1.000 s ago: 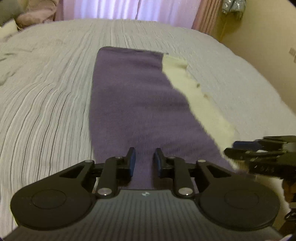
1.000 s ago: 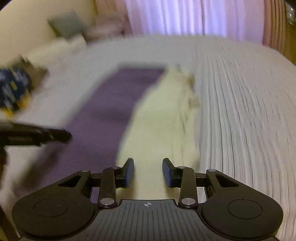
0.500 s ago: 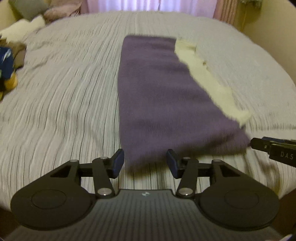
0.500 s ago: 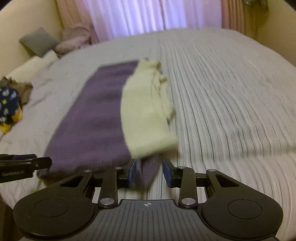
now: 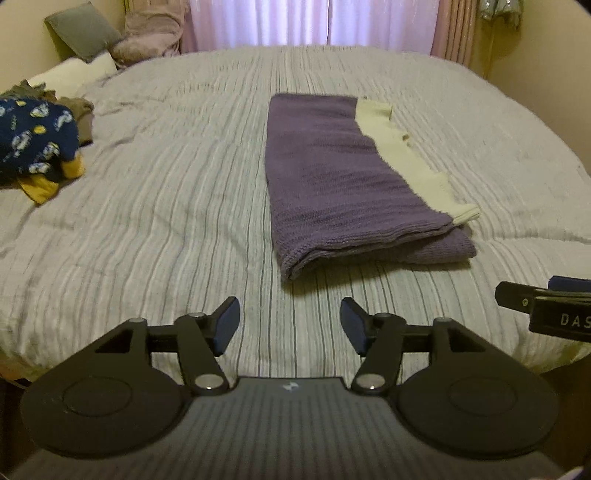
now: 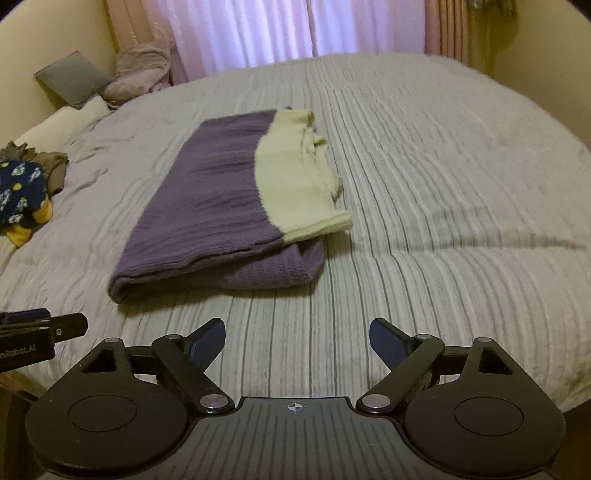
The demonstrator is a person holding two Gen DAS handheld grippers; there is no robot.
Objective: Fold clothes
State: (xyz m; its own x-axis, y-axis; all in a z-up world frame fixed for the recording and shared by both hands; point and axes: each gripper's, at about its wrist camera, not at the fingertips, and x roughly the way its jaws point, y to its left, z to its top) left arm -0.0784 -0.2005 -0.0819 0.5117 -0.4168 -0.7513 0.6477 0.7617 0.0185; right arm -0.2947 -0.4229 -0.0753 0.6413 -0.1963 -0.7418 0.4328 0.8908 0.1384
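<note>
One folded purple-and-cream garment (image 5: 332, 177) ahead of the tongs; one heap of unfolded clothes (image 5: 40, 144) far left; three pillows (image 5: 85, 33) beyond; two grippers, left gripper (image 5: 290, 325) and right gripper (image 6: 297, 341)

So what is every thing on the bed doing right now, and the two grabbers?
Purple and cream garment: folded into a long strip, lying flat on the bed, nothing holding it.
Left gripper: jaws opening, nothing between them, above the bedspread.
Right gripper: jaws opening wide, nothing between them.
Pile of clothes: crumpled, not folded.
Pillows: propped by the wall.
Curtains: drawn shut.
</note>
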